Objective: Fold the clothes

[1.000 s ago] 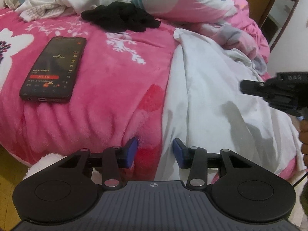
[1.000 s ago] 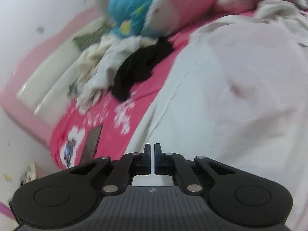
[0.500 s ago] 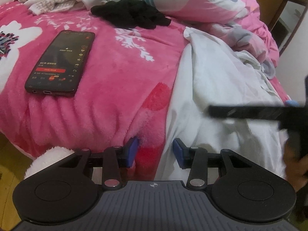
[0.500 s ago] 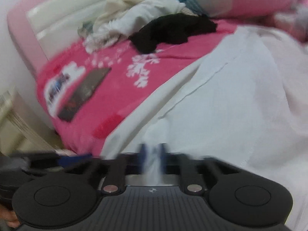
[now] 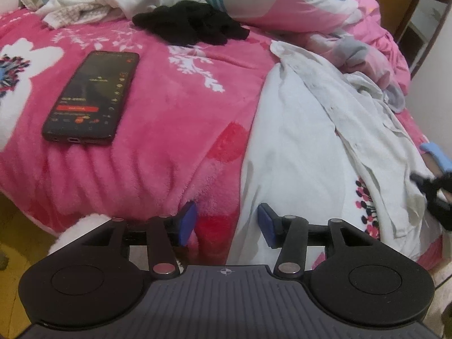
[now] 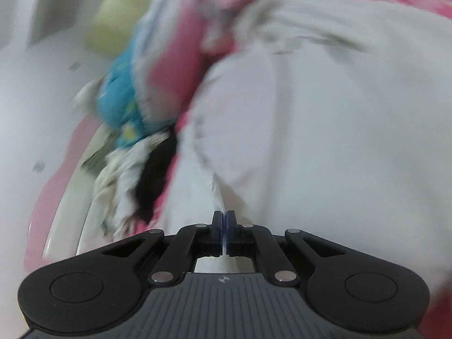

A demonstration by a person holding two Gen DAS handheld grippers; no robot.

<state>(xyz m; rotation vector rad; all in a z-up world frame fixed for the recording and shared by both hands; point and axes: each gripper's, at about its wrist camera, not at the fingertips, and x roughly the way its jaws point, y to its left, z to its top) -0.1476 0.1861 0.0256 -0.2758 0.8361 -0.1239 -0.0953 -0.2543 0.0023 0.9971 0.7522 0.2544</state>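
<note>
Over the white shirt (image 5: pixel 296 147), left gripper (image 5: pixel 226 223) has widened (nothing between).

**Pink bed, pale walls**

A bed (image 5: pixel 169 130) under a fluffy pink blanket (image 5: pixel 158 169) with white flowers filled the room. Behind it stood a white wall (image 6: pixel 34 99). A wooden cabinet (image 5: pixel 406 5) stood at the far right corner. Yellowish floor (image 5: pixel 11 240) showed at lower left.

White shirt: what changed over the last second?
The right gripper, shut on the white shirt, swung its pinched edge across to the right, folding it over. The left gripper has just opened wider, holding nothing. The phone and black garment kept their places.
</note>
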